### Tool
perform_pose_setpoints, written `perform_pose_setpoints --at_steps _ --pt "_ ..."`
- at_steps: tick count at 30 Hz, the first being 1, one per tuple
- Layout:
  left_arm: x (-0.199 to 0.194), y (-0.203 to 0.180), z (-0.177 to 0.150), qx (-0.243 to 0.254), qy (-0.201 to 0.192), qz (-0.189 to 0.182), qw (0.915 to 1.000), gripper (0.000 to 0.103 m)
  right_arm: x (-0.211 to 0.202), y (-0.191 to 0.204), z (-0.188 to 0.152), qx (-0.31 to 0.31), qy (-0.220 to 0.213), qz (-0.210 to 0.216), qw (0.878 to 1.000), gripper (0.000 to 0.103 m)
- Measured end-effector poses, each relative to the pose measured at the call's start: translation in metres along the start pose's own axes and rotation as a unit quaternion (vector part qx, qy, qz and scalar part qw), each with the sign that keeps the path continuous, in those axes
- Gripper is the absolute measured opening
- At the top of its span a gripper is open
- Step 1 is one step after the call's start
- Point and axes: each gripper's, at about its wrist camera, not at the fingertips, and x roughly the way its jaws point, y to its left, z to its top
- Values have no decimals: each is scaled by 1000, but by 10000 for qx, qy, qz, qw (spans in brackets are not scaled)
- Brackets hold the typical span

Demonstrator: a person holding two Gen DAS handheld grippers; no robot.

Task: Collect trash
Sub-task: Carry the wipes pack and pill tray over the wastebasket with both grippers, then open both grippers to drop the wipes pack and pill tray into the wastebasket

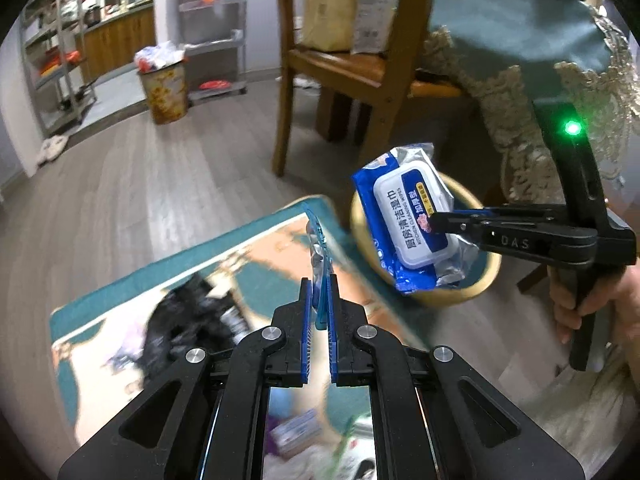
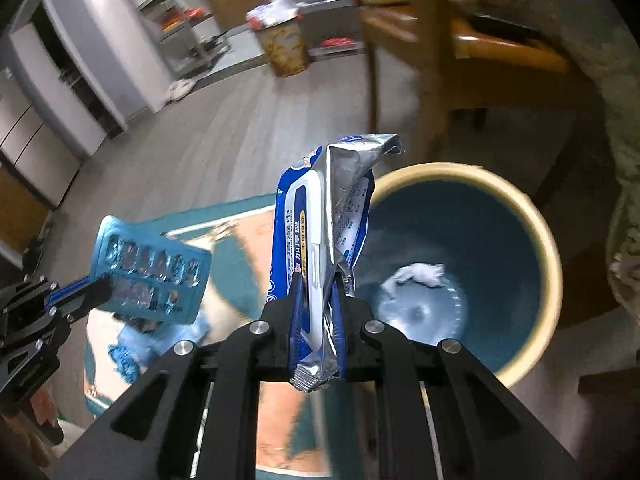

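My left gripper [image 1: 320, 280] is shut on a blue blister pack [image 1: 318, 248], seen edge-on; in the right wrist view the pack [image 2: 150, 270] shows flat at the left with the left gripper [image 2: 102, 284] on it. My right gripper [image 2: 318, 280] is shut on a blue and white wet-wipes packet [image 2: 320, 232], held just left of and above a round bin [image 2: 548, 248] with a cream rim and blue inside. In the left wrist view the packet [image 1: 408, 220] hangs from the right gripper [image 1: 434, 222] over the bin [image 1: 486, 280]. White crumpled paper [image 2: 416, 274] lies in the bin.
A teal patterned rug [image 1: 256, 256] lies on the wood floor with dark and mixed litter [image 1: 192, 320] on it. A wooden chair [image 1: 352, 68] and a table with a lace-edged green cloth [image 1: 520, 40] stand behind the bin. A full patterned waste bin [image 1: 164, 88] stands far left.
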Motion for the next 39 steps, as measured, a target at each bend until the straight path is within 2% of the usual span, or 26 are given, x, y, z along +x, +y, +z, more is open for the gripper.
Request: perform_pose_setpoints --at_steps 4,9,18,25,33,34,36,38,39 --pt "18 -27 15 119 -64 -237 9996 8 -7 -36 3 259 -74 -332 9991 13" --pt "49 -58 30 232 -94 -525 9983 8 -1 -67 0 390 31 -615 9973 14" --pt "100 -91 37 460 55 -624 9970 8 3 -117 -5 741 93 -913 9930 15" --pt "111 -97 33 560 148 -551 9968 15 -2 -115 -6 707 51 -910 9933 18" --pt "85 -84 29 564 49 -414 9975 16 -11 -97 -1 556 -2 -858 9948 18" --pt "82 -82 28 562 36 -383 9977 17 -12 -94 0 522 -16 -850 9950 18" --pt "70 -77 25 581 -9 -289 9979 34 -19 -84 1 407 -75 -859 9954 19" --pt "56 -71 22 571 -103 -173 9982 42 -27 -75 2 324 -165 -873 9955 33" --pt "49 -68 20 554 -138 -129 9983 47 -33 -70 2 312 -227 -857 9956 36"
